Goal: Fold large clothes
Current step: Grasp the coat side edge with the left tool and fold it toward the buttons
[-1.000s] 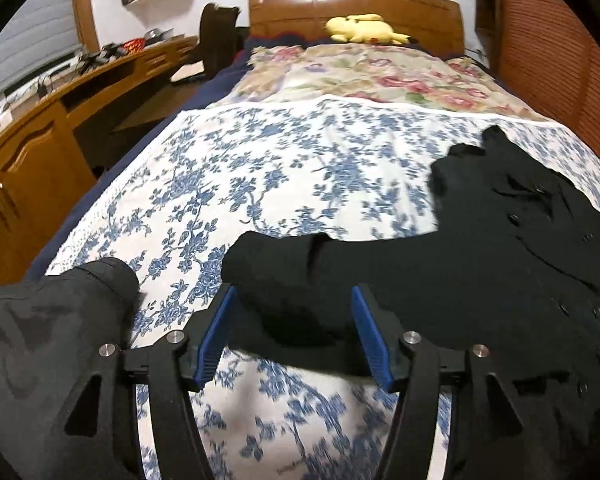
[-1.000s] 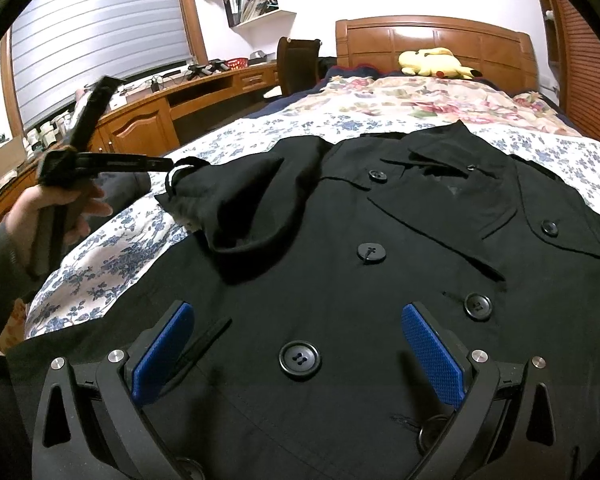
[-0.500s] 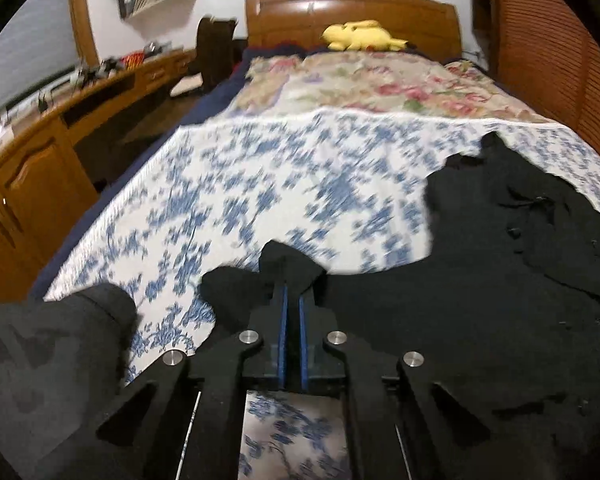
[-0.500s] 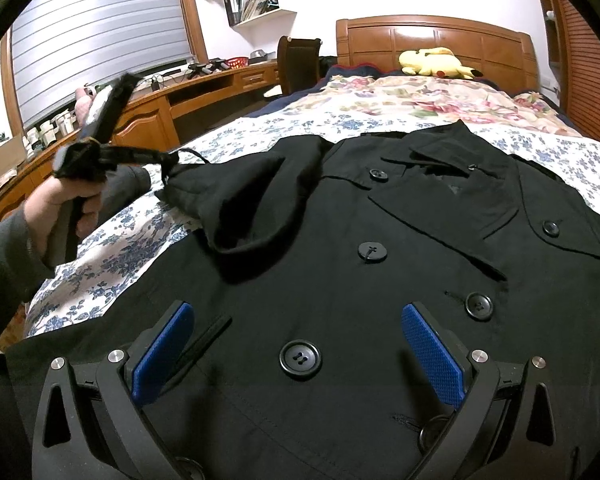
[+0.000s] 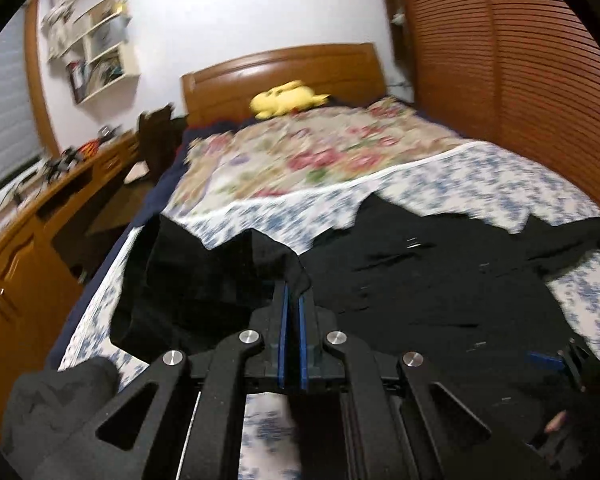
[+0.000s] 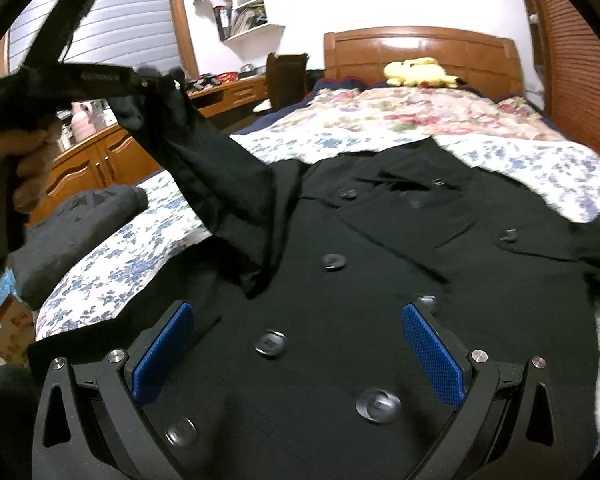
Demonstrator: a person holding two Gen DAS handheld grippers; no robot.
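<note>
So the black coat (image 6: 380,248) is spread face-up over the blue-flowered sheet (image 6: 148,236) on the bed, buttons showing, collar pointing toward the wooden headboard (image 6: 420,48).

The left tool (image 5: 291,300) has its blue pads pinched right together on the end of the coat's sleeve (image 6: 216,176). From the right wrist view you can see that tool (image 6: 156,84) raised up high at the left, well above the mattress, with the sleeve hanging from it in a slanted drape back down to the coat's shoulder. The left hand (image 6: 16,160) is wrapped around the handle in a fist, the handle running roughly vertical and the tool body sticking out level toward the bed (a lot of motion blur in the left wrist view, so details there are mushy).

The right tool (image 6: 296,344) is spread wide with nothing between its pads, hovering low over the coat's lower front, above the button rows.

There's a yellow plush toy (image 6: 416,72) up by the headboard and a dark grey bundle of fabric (image 6: 76,232) at the bed's left edge.
</note>
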